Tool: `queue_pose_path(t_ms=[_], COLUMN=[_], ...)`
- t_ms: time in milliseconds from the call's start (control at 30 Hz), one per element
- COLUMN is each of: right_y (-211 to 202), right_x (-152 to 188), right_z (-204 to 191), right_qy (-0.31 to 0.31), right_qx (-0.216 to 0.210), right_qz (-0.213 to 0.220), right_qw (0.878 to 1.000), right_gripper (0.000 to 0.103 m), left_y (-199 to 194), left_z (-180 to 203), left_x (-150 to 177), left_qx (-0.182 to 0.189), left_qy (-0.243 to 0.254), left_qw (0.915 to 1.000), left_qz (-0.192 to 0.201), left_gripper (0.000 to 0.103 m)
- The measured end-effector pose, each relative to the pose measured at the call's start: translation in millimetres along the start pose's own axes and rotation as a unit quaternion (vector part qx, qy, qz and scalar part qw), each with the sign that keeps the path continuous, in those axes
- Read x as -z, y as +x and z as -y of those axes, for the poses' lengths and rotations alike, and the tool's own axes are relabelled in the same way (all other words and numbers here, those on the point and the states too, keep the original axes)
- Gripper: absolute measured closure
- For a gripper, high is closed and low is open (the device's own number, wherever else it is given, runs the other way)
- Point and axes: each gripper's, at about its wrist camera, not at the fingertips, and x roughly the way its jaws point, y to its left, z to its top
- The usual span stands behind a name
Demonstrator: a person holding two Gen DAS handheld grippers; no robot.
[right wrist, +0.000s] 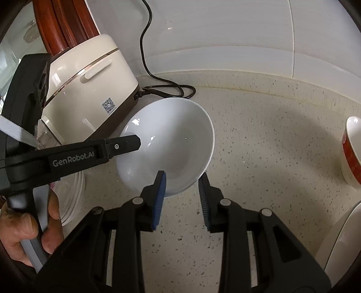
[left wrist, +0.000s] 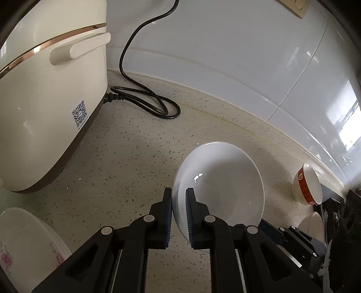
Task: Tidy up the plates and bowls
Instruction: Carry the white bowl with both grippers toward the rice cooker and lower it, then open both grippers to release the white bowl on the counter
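One white bowl (left wrist: pixel 217 187) is clamped by its rim in our left gripper (left wrist: pixel 179 216), lifted over the table (left wrist: pixel 126 162). Our right gripper (right wrist: pixel 181 198), fingers parted and empty, straddles its near edge. Red bowl (left wrist: pixel 308 184) and plates (left wrist: pixel 24 239) remain unstacked, we judge.

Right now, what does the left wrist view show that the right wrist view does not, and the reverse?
Only the left wrist view shows both pads of the left gripper clamped on the white bowl's rim, and the wall socket at top right. Only the right wrist view shows the hand holding the left gripper, a reddish wooden post, and the right gripper open, one finger over the white bowl. Both show the rice cooker, its black cord, the red-banded bowl and the speckled counter.
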Motion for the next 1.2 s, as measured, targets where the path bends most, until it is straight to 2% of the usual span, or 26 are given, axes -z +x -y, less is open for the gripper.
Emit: queue_pose_path(t_ms=[133, 467, 567, 633, 667, 900, 1000, 1100, 1200], right_y=[0, -2, -4, -6, -9, -12, -13, -17, -28], right_x=[-1, 1, 0, 0, -1, -3, -3, -3, -5], right_z=[0, -2, -2, -2, -1, 2, 0, -1, 1], right_qy=[-0.005, -0.016, -0.019, -0.019, -0.019, -0.016, -0.021, -0.025, -0.02], right_qx=[0.0, 0.006, 0.015, 0.022, 0.025, 0.035, 0.041, 0.051, 0.066], right_qz=[0.006, 0.015, 0.024, 0.031, 0.038, 0.041, 0.042, 0.047, 0.069], right_qw=[1.0, 1.0, 0.999, 0.999, 0.999, 0.998, 0.998, 0.997, 0.995], right_gripper=[0.07, 0.068, 0.062, 0.052, 0.05, 0.045, 0.045, 0.044, 0.039], left_y=[2, 4, 9, 12, 12, 11, 9, 4, -5], left_z=[1, -4, -6, -6, -7, -11, -10, -11, -11], left_x=[1, 0, 0, 0, 0, 0, -1, -2, -5], left_qx=[-0.009, -0.004, 0.003, 0.003, 0.004, 0.006, 0.007, 0.006, 0.003], left_qy=[0.003, -0.013, -0.019, -0.023, -0.024, -0.04, -0.041, -0.045, -0.049], left_qw=[1.0, 0.9999, 0.9996, 0.9995, 0.9995, 0.9991, 0.9991, 0.999, 0.9983], left_qz=[-0.001, -0.009, -0.019, -0.023, -0.022, -0.014, -0.009, 0.005, 0.031], left_gripper=[0.091, 0.089, 0.088, 0.087, 0.086, 0.075, 0.066, 0.057, 0.055])
